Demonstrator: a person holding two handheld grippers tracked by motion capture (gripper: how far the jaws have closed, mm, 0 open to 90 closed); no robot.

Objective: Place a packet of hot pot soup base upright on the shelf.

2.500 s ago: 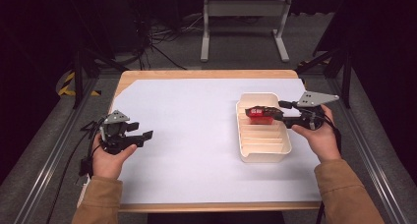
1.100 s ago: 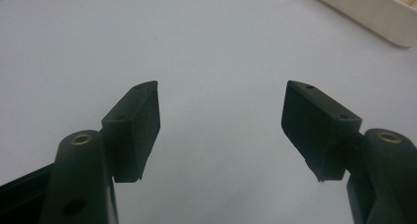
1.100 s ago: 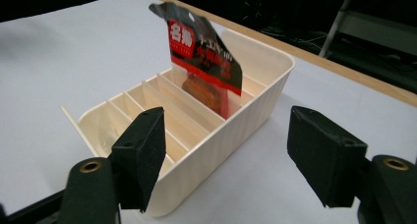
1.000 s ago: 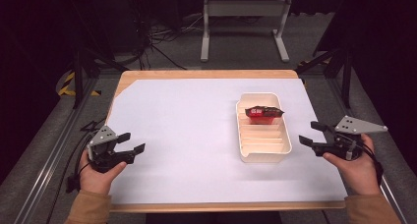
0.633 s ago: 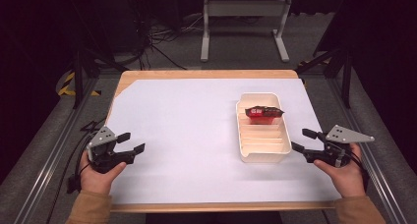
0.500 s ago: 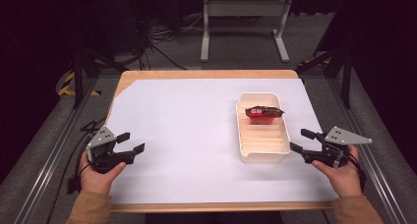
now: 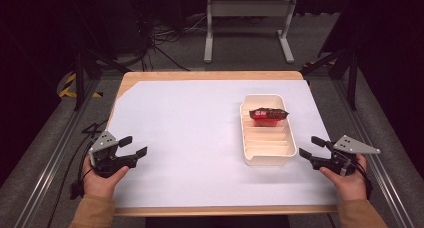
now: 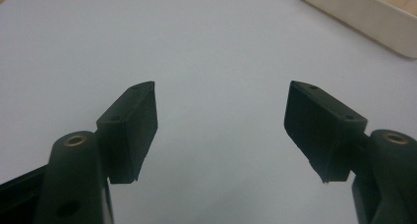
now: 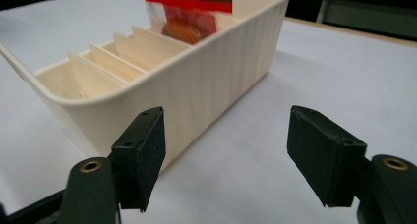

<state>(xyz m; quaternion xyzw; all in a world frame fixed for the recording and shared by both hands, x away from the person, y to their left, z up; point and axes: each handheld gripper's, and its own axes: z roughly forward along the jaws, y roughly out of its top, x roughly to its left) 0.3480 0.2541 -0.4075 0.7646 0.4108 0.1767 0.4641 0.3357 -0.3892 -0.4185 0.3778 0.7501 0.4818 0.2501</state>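
So, high view: right gripper (image 7: 306, 148) has backed off from the cream ribbed plastic tray with dividers (image 7: 267, 158) to lower right of frame, leaving the red-and-black snack packet (image 7: 269, 114) in the tray's far compartment at centre right; I'd judge the drop-off done. Left gripper (image 7: 134, 145) has also slid down to lower left over the white table sheet (image 7: 190, 138). Left gripper view: jaws spread wide, nothing between them, bare sheet below, tray corner (image 8: 354, 10) at upper right. Right gripper view: jaws wide apart and empty, tray wall (image 9: 196, 81) just ahead, not touching; packet (image 9: 189, 10) stands at top centre.
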